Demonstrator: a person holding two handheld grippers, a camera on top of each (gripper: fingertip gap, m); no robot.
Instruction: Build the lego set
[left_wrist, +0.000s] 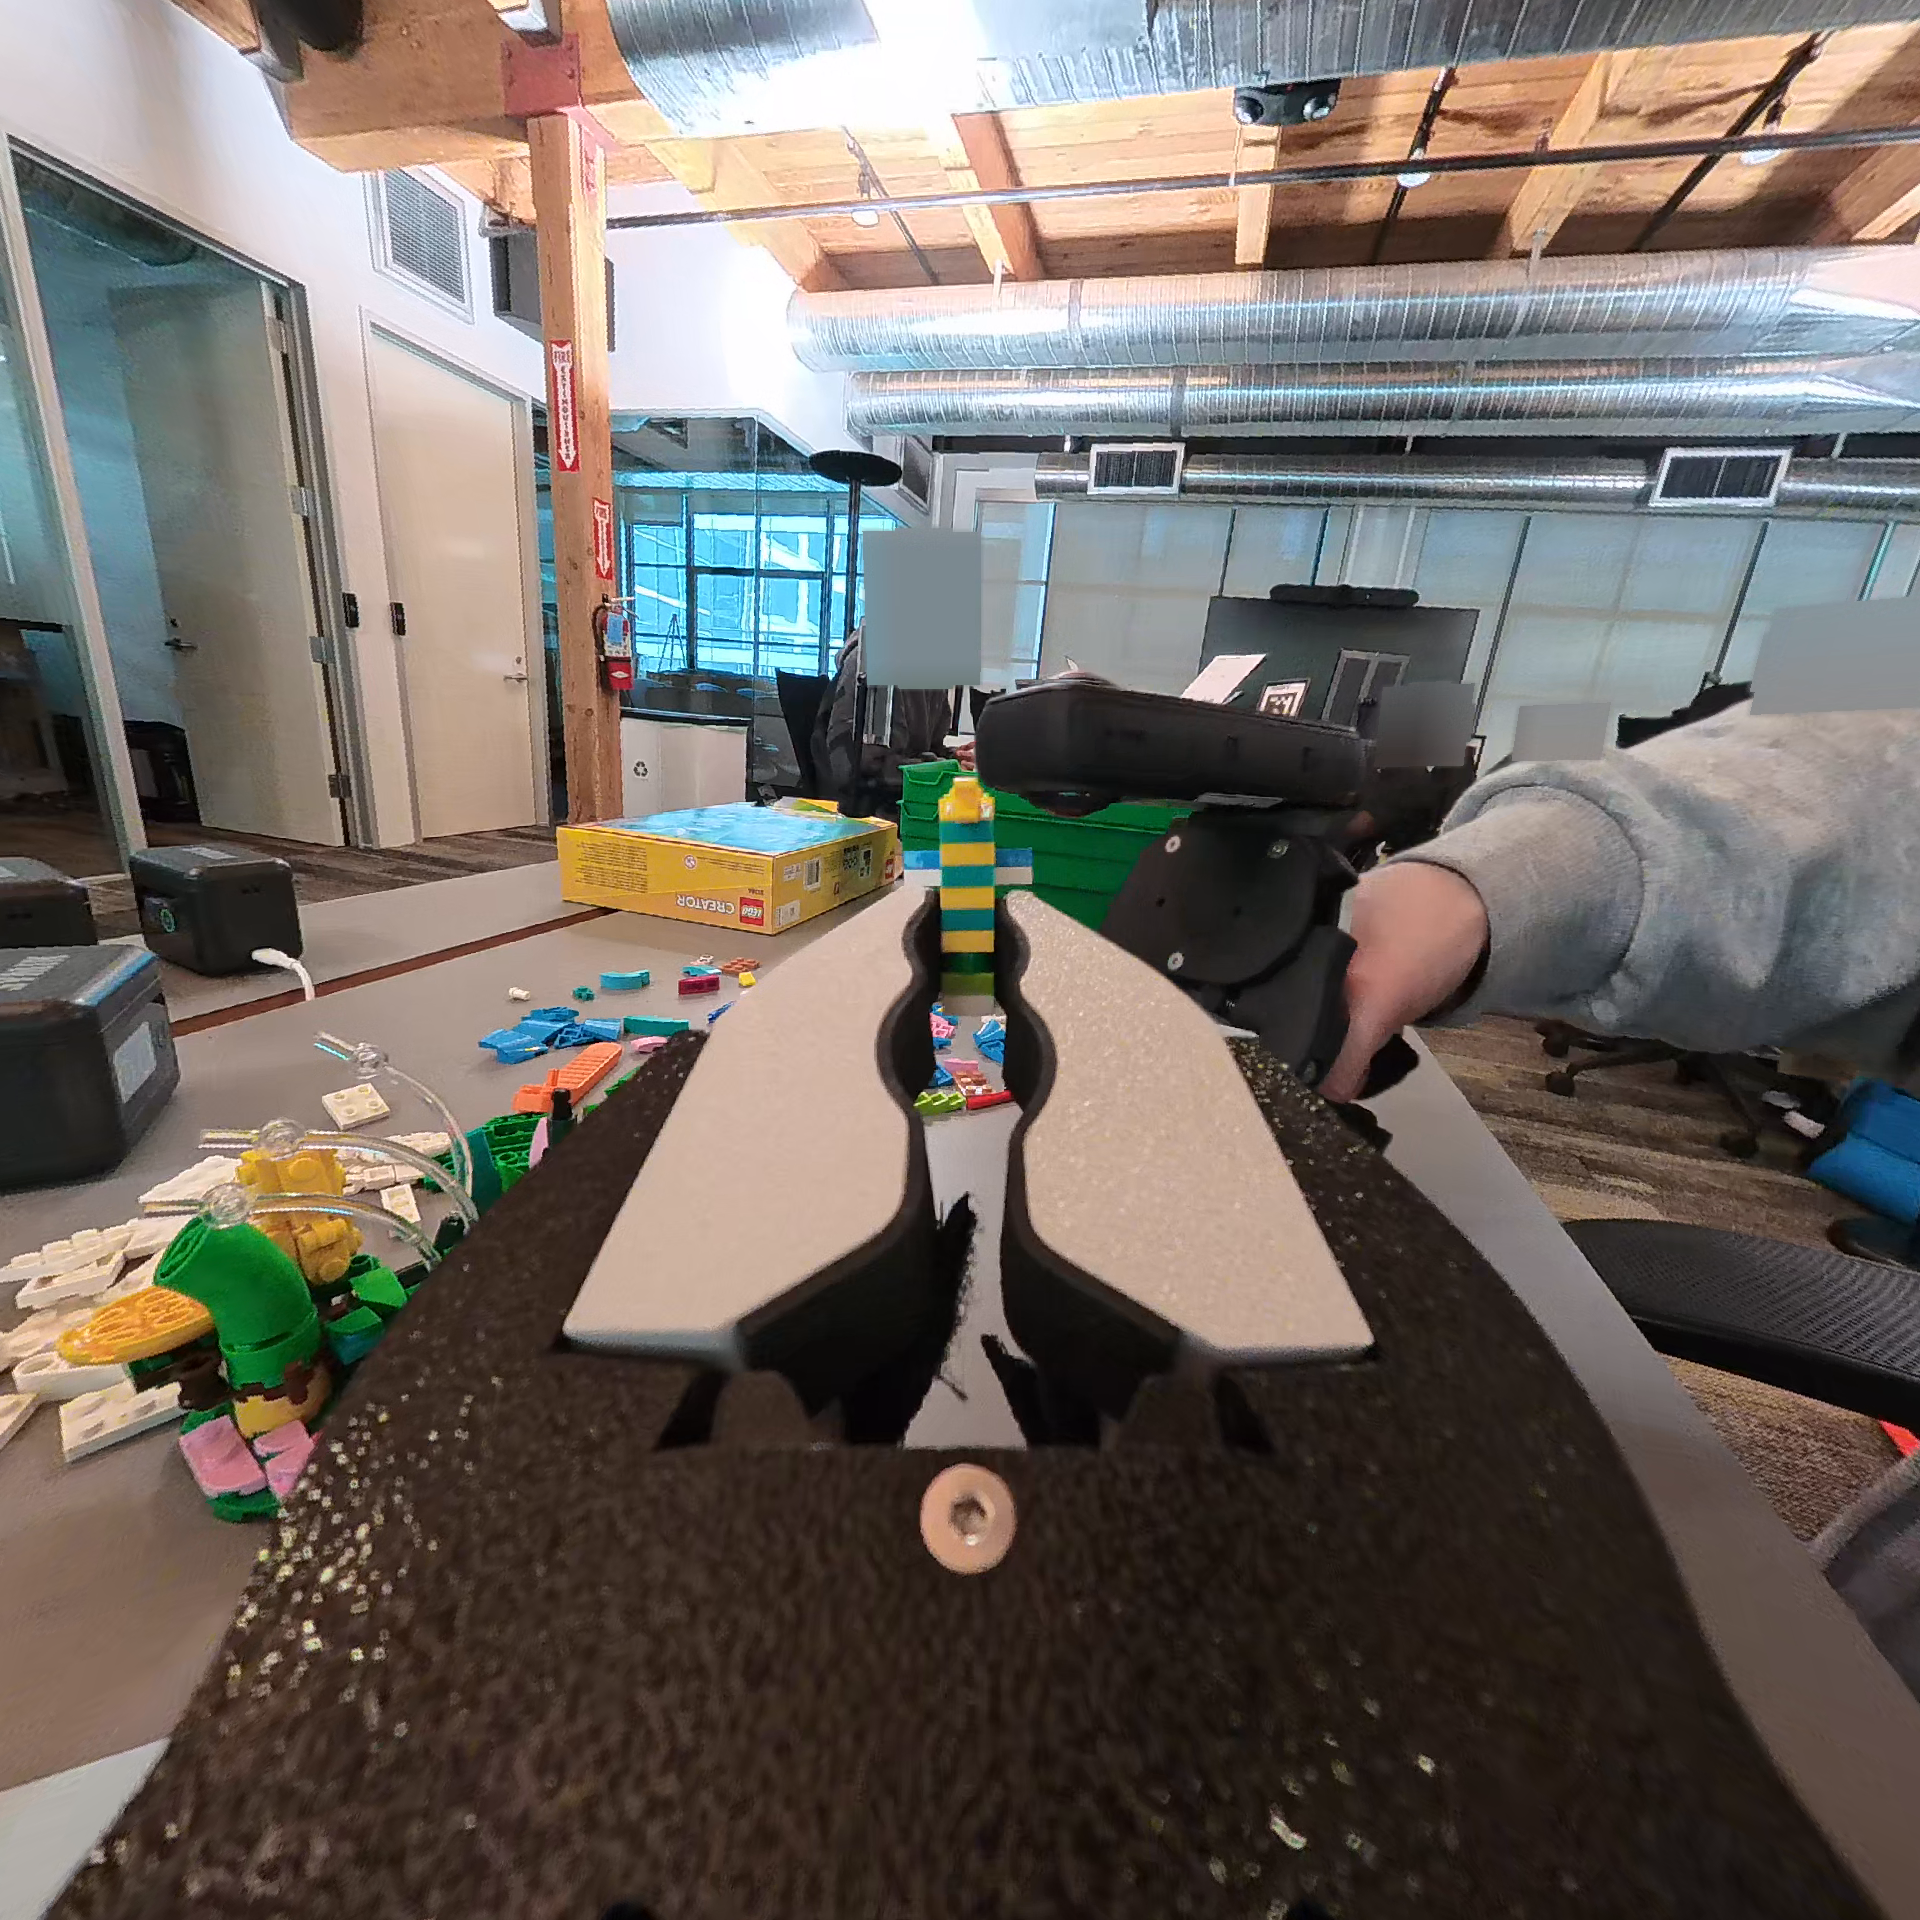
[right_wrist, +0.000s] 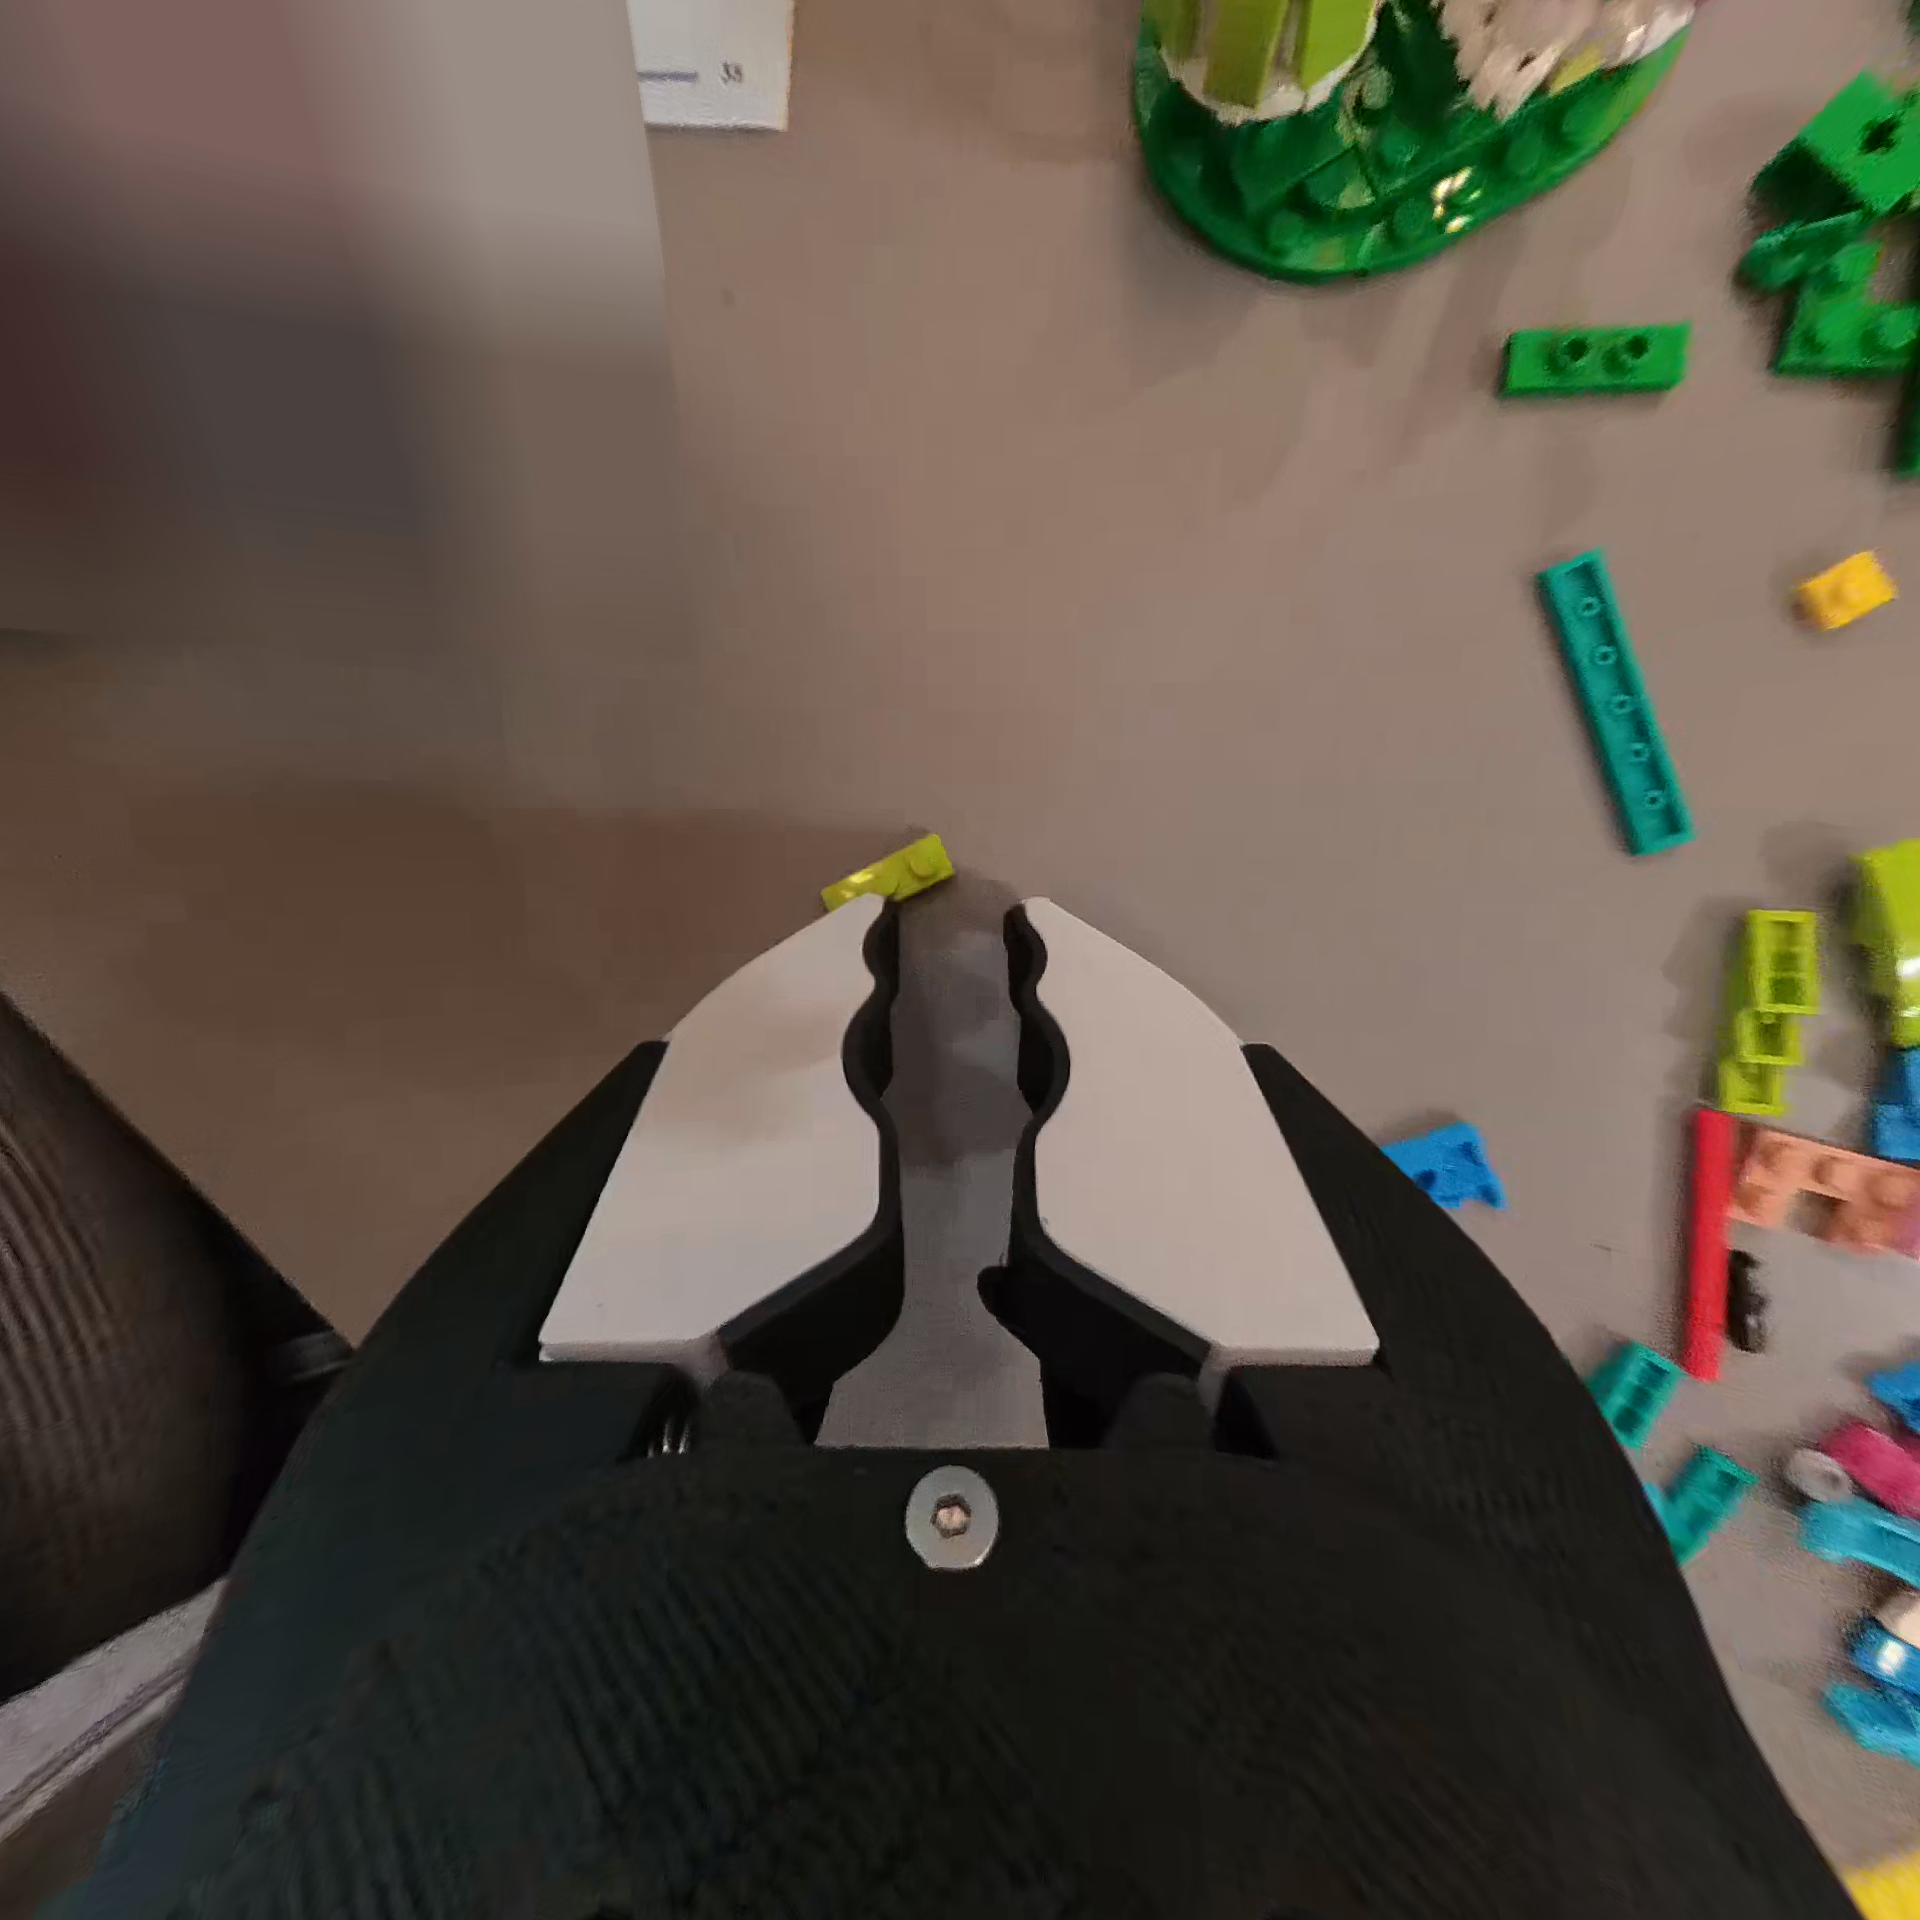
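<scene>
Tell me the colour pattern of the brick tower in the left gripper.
The tower is banded yellow and blue-teal; left wrist view shows it best.

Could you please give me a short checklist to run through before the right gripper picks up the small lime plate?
1. Left gripper grips the striped yellow, blue and teal brick tower: ok, the tower stands upright between its tips.
2. Right gripper open: ok, a gap shows between its tips, nothing inside.
3. Small lime-green flat plate lined up with the gap: not ok, it lies on the grey tabletop off the left fingertip.
4. Plate free of other pieces: ok, the long teal plate lies well to the right.
5. Picture sharp enough to aim: not ok, motion blur.
6. Tower's top studs free: cannot tell.
</scene>
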